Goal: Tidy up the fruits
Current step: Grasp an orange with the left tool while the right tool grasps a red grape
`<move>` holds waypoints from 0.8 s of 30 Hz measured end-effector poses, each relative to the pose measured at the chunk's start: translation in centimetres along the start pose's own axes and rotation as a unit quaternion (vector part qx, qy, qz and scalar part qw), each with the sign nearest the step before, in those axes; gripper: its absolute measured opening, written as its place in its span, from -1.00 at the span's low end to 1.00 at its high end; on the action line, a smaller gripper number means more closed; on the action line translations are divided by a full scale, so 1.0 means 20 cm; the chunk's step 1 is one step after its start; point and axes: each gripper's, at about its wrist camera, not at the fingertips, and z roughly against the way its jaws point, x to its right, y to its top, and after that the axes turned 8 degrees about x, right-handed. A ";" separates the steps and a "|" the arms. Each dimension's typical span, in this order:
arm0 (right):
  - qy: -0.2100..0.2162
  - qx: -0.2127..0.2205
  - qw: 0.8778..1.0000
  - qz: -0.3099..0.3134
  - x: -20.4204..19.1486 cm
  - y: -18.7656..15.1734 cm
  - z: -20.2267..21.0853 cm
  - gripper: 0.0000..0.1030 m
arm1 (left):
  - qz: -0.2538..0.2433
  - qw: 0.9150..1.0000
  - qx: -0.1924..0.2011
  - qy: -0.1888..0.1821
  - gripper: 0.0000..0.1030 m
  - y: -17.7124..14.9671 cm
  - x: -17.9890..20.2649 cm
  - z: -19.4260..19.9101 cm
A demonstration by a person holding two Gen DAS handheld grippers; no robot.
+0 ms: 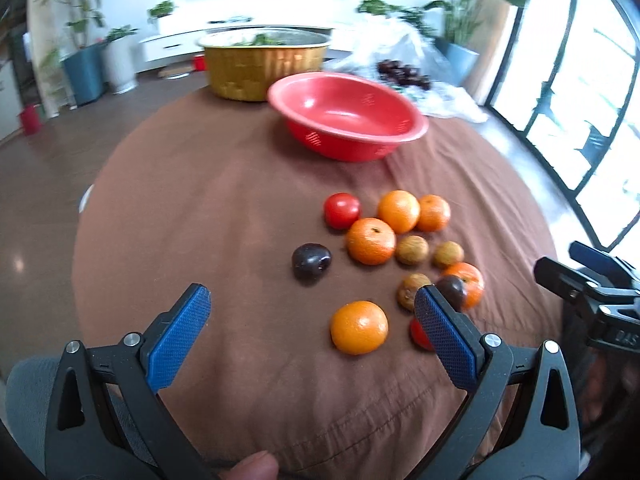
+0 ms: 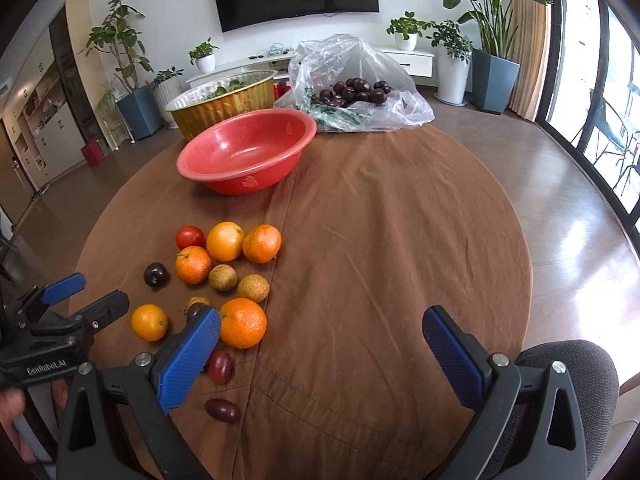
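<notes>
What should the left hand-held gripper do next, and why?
Probably ease the left hand-held gripper forward and right over the nearest orange. Its jaws are open and empty, that orange lies just ahead apart from the others, and the red bowl is empty.

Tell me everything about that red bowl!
The red bowl looks like shiny plastic, round with a wide rolled rim and small slotted holes low in its wall, like a colander. It sits upright and empty on the brown tablecloth, in front of the gold foil pan. No fruit or gripper touches it.
</notes>
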 end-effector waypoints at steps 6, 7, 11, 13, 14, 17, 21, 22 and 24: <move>0.050 0.001 0.998 0.025 -0.05 -0.11 0.07 0.89 | -0.049 0.996 -0.036 -0.067 0.99 -0.01 -0.04 0.01; 0.059 -0.003 0.998 0.029 -0.06 -0.13 0.08 0.86 | -0.062 0.994 -0.039 -0.080 0.99 -0.01 -0.03 0.01; 0.088 -0.020 0.995 0.038 -0.10 -0.19 0.07 0.72 | -0.130 0.987 -0.070 -0.062 0.99 -0.02 0.04 -0.06; 0.095 -0.035 0.994 0.040 -0.12 -0.22 0.06 0.66 | -0.163 0.980 -0.079 -0.078 0.99 -0.04 0.09 -0.10; 0.096 -0.039 0.994 0.040 -0.12 -0.23 0.05 0.63 | -0.177 0.977 -0.084 -0.083 0.99 -0.04 0.11 -0.13; 0.095 -0.041 0.994 0.035 -0.11 -0.23 0.05 0.61 | -0.210 0.969 -0.092 -0.086 0.99 -0.06 0.16 -0.17; 0.093 -0.046 0.994 0.037 -0.11 -0.23 0.05 0.60 | -0.216 0.966 -0.095 -0.110 0.71 -0.05 0.18 -0.21; 0.092 -0.049 0.994 0.037 -0.11 -0.24 0.05 0.60 | -0.217 0.965 -0.097 -0.114 0.53 -0.05 0.18 -0.22; 0.094 -0.054 0.993 0.037 -0.11 -0.24 0.03 0.59 | -0.218 0.963 -0.102 -0.121 0.37 -0.05 0.18 -0.22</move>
